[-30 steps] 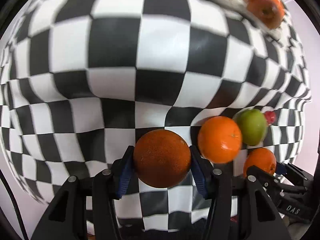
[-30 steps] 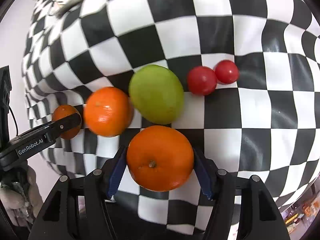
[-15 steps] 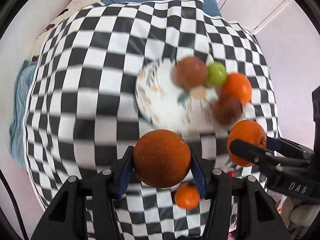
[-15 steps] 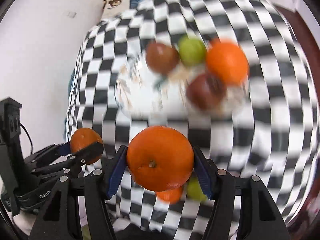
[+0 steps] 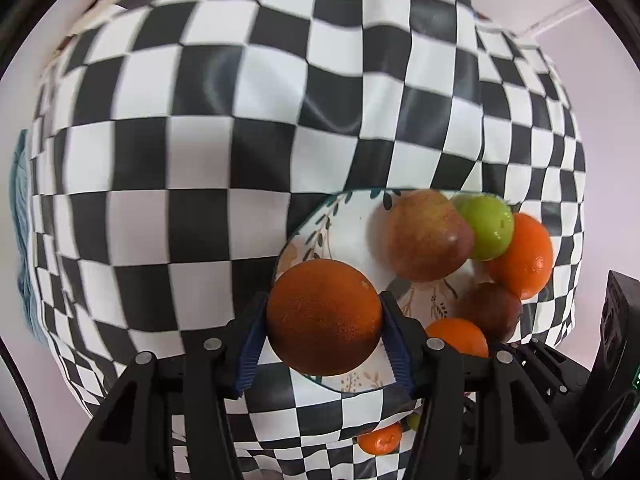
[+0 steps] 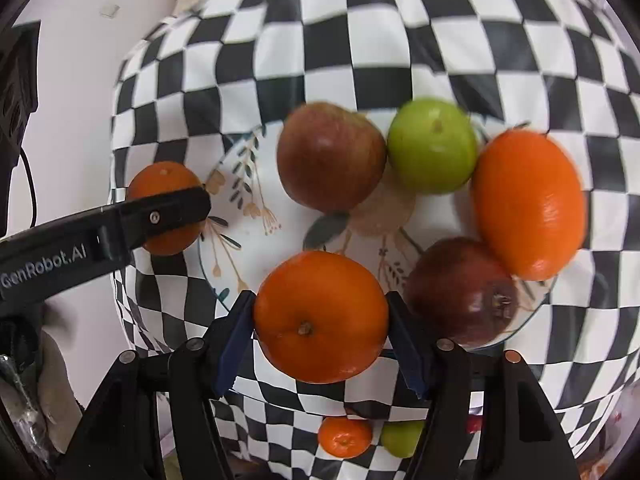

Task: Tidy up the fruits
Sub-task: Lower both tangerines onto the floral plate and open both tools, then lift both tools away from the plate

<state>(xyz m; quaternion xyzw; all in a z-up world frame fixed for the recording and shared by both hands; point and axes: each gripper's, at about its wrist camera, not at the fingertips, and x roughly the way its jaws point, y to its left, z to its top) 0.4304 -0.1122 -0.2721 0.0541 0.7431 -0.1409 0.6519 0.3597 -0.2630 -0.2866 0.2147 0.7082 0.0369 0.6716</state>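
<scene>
While both grippers hang over the floral plate (image 6: 256,184):
Left gripper (image 5: 324,320), fingers easing apart, cradles dark orange (image 5: 324,316); right gripper (image 6: 320,318) clamps bright orange (image 6: 320,316).

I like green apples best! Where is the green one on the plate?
In the right wrist view, the green apple sits at the far side of the plate, squeezed between the reddish apple on its left and the big orange on its right.

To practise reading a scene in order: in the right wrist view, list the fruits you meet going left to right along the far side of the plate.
Red-green apple → green apple → large orange, all resting on the floral plate.
</scene>
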